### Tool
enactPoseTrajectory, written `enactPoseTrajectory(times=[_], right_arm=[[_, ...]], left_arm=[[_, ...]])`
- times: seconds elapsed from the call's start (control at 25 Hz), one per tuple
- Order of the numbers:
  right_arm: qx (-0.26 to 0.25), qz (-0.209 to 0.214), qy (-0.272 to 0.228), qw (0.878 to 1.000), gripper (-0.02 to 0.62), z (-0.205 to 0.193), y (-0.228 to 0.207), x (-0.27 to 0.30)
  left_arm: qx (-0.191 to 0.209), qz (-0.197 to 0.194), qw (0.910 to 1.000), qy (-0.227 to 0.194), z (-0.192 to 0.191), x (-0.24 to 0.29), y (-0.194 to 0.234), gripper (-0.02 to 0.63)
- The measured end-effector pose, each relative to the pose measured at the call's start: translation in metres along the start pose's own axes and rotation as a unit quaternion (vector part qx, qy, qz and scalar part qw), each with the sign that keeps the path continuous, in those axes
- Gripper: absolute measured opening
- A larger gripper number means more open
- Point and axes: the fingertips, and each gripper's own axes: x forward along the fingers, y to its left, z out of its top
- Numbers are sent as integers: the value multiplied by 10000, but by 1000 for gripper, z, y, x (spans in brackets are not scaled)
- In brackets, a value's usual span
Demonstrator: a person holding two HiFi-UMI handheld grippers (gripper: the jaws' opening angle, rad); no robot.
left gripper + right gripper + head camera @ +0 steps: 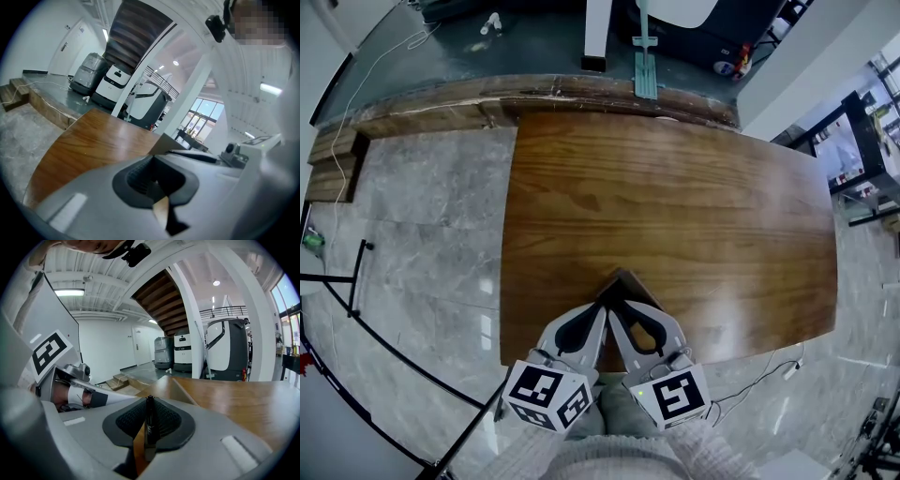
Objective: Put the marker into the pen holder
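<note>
Black marker [150, 420], upright, pinched between fingers [125, 420]

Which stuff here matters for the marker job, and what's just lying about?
Job: marker, held in right tongs; left tongs, empty; table. No pen holder in view.
Lying about: floor cable; wooden steps; machines.

No legible text anywhere. Marker [150, 420]: small white print on barrel, too blurred to read. Left cube [546, 394] and right cube [673, 395]: black-and-white square codes only
</note>
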Motion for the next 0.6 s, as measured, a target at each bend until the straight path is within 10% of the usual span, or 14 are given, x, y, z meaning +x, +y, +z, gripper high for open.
enactPoseTrajectory(times=[0.6], right_arm=[[-2,-216,277,9994,41,-11,1,8]], left_arm=[[-142,26,9999,91,-9,-5,11,3]])
